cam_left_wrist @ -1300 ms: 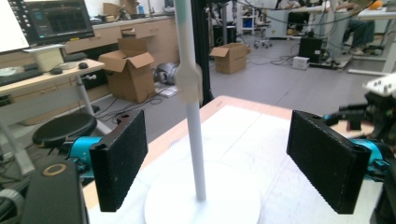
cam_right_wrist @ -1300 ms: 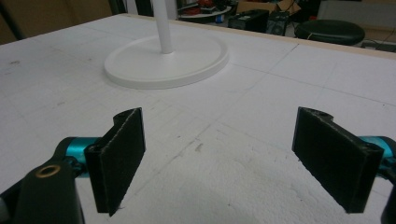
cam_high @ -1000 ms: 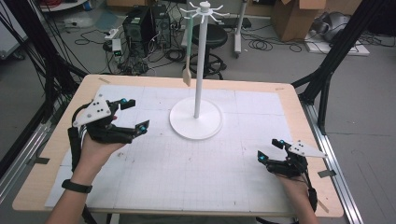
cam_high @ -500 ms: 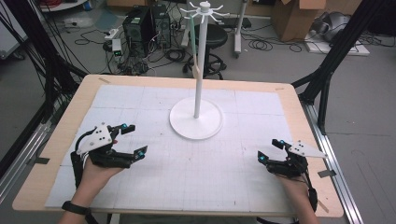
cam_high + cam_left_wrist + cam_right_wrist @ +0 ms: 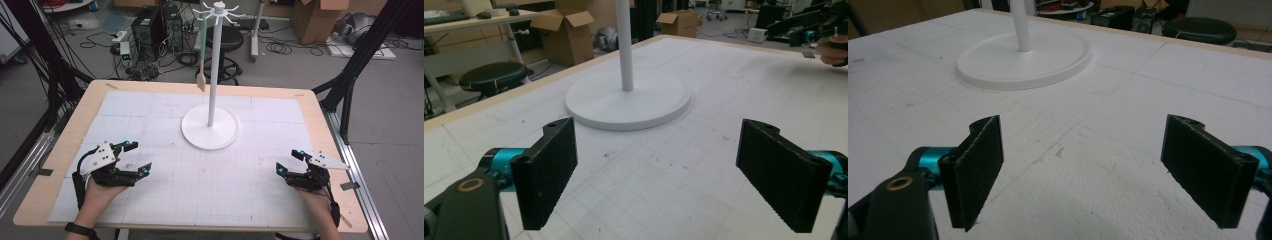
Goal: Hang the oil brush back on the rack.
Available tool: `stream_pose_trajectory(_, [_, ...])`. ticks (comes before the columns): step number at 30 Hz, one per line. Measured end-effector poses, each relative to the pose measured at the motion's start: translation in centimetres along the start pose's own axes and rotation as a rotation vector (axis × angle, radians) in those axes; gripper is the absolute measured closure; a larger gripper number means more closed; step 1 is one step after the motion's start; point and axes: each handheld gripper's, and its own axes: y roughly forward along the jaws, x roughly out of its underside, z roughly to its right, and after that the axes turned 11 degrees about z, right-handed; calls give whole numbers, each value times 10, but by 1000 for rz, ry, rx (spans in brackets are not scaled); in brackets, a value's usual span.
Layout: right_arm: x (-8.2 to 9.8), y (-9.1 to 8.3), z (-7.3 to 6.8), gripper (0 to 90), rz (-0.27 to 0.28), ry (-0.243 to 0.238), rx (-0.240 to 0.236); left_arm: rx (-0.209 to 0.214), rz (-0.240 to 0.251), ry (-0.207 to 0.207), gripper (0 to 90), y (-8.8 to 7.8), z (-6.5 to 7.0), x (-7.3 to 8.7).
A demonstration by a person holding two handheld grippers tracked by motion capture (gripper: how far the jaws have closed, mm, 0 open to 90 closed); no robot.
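Both grippers sit low on the worktop (image 5: 150, 100), jaws spread wide with nothing between them: left gripper (image 5: 134, 157) at 8 o'clock, right gripper (image 5: 289, 161) at 4 o'clock. The wooden spoon (image 5: 201, 60) hangs off a hook on the white stand (image 5: 210, 127), around 12 o'clock. I'd guess it's light, stiff and a bit slick, so pinch mid-handle, not the bowl.

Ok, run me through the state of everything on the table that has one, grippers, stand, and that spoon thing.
Left gripper: open, nothing between its jaws, low over the table.
Right gripper: open, nothing between its jaws, low over the table.
Stand: upright on its round base.
Wooden spoon: hanging from a hook at the stand's top, bowl down.
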Motion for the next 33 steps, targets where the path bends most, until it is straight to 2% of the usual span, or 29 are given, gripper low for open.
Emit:
stream_pose_trajectory(6, [1,-1,0,166,-9,-3,2,-6,1,-13,173,-3,0,5])
stream_pose_trajectory(20, [2,-1,0,166,-14,-6,-2,-11,4,-14,173,-3,1,7])
stream_pose_trajectory(33, [2,-1,-1,166,-17,-4,-3,-35,12,-27,174,-4,-1,7])
